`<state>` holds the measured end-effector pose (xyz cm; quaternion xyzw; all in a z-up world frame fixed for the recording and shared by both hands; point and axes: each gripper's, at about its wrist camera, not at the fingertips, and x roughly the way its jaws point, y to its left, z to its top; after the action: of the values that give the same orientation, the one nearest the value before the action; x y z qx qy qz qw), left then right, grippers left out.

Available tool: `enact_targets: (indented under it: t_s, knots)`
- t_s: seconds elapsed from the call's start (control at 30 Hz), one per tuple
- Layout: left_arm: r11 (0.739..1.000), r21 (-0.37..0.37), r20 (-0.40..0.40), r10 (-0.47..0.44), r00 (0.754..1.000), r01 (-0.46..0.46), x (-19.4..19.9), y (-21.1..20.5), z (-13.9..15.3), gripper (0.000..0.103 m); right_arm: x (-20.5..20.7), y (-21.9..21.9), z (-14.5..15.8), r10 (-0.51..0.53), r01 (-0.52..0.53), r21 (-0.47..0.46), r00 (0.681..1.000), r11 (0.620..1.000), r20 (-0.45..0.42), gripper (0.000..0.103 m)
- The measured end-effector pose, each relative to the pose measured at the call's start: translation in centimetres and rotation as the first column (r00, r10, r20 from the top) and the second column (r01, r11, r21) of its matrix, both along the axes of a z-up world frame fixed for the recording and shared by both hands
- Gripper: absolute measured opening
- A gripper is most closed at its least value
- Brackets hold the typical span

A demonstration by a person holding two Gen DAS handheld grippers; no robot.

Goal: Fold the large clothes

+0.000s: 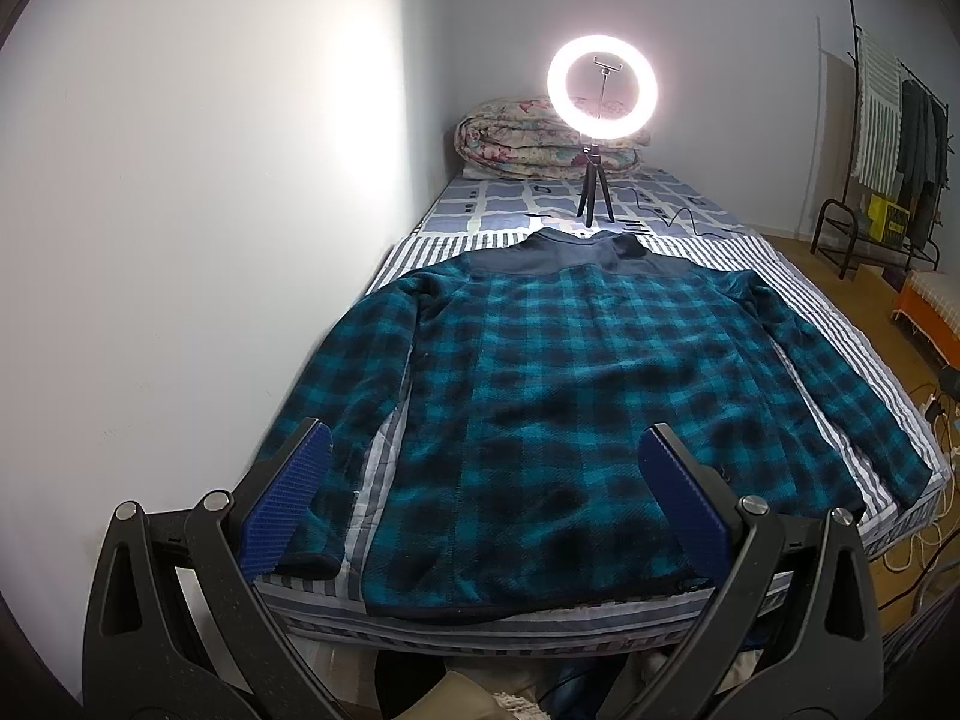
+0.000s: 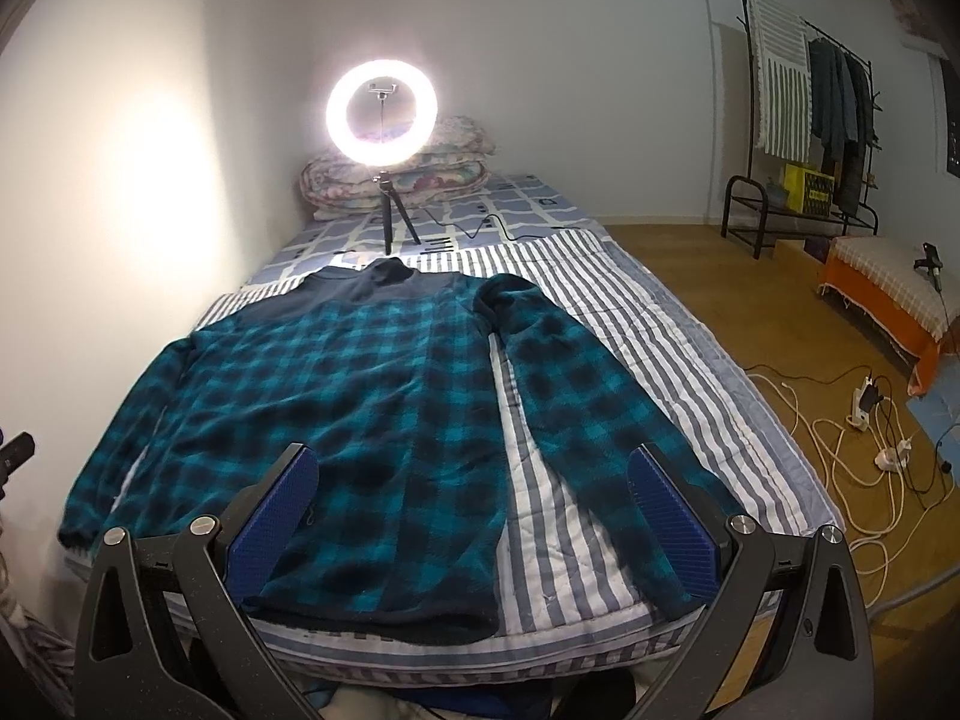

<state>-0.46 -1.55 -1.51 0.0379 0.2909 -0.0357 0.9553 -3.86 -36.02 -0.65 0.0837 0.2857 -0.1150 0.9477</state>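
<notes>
A teal-and-black plaid fleece jacket (image 1: 540, 396) lies flat and unfolded on the striped quilt of the bed (image 2: 690, 372), sleeves out, hem at the near edge. My left gripper (image 1: 480, 504) and right gripper (image 2: 474, 516) hover above the hem, jaws wide apart, holding nothing. As I judge it, every fold remains to be made.

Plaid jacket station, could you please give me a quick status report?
Left gripper and right gripper open, empty. Plaid jacket flat on bed, unfolded. Ring light beyond collar.
</notes>
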Motion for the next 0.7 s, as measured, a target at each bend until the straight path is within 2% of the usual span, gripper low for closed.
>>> enact_targets:
  t_s: [0.7]
  knots:
    - [1.0, -0.002, -0.002, 0.004, 1.0, -0.004, 0.2, 0.3, 0.15, 0.103, 0.47, 0.18, 0.25, -0.01, 0.01, -0.023, 1.0, 1.0, 0.003, 0.103]
